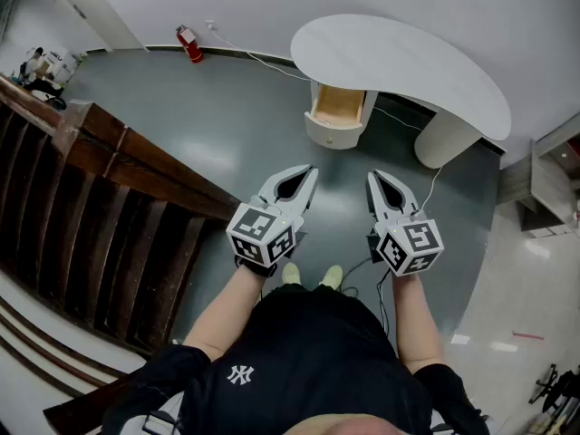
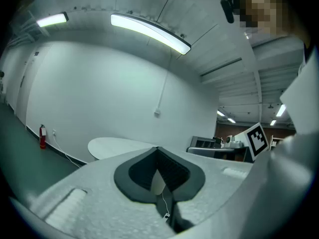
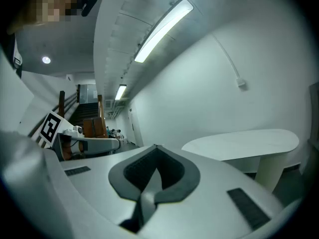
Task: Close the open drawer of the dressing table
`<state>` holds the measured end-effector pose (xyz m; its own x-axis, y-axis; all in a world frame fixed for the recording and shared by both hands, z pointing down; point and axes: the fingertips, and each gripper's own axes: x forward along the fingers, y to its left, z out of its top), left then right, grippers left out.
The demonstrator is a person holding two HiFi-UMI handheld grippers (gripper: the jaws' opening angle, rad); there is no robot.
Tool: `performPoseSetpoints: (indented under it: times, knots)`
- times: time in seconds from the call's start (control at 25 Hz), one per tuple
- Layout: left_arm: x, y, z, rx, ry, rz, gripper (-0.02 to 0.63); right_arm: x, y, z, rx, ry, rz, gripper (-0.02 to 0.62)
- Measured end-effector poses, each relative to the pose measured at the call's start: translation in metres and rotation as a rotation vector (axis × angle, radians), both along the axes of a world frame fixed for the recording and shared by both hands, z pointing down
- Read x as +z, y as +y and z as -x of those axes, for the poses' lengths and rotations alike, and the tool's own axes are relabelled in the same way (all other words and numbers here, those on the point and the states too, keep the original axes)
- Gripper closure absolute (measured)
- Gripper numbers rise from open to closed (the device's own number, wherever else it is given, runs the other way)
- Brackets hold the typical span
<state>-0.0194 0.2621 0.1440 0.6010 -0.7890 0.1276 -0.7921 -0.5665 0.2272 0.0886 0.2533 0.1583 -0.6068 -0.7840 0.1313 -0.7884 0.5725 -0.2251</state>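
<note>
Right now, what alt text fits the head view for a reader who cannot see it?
A white dressing table stands ahead with its wood-lined drawer pulled open. The person stands back from it, left claw and right claw both shut, empty and pointed toward it; a dark wooden banister runs at left.

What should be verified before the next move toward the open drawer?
1. The drawer is open: ok, it stands pulled out of the dressing table.
2. The left gripper is free: ok, fingers shut on nothing.
3. The right gripper is free: ok, fingers shut on nothing.
4. A gripper is against the drawer front: not ok, both hang short of it, above the floor.
5. Contents sit below the drawer rim: cannot tell, too small.
</note>
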Motion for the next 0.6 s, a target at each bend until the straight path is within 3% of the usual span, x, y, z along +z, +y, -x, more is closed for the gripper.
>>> performPoseSetpoints:
  times: [0.6]
  knots:
    - [-0.0028,-0.002,-0.0023,-0.021,-0.014,-0.048,0.597,-0.0032,-0.0011,-0.0057,-0.012,-0.039,-0.003,0.58]
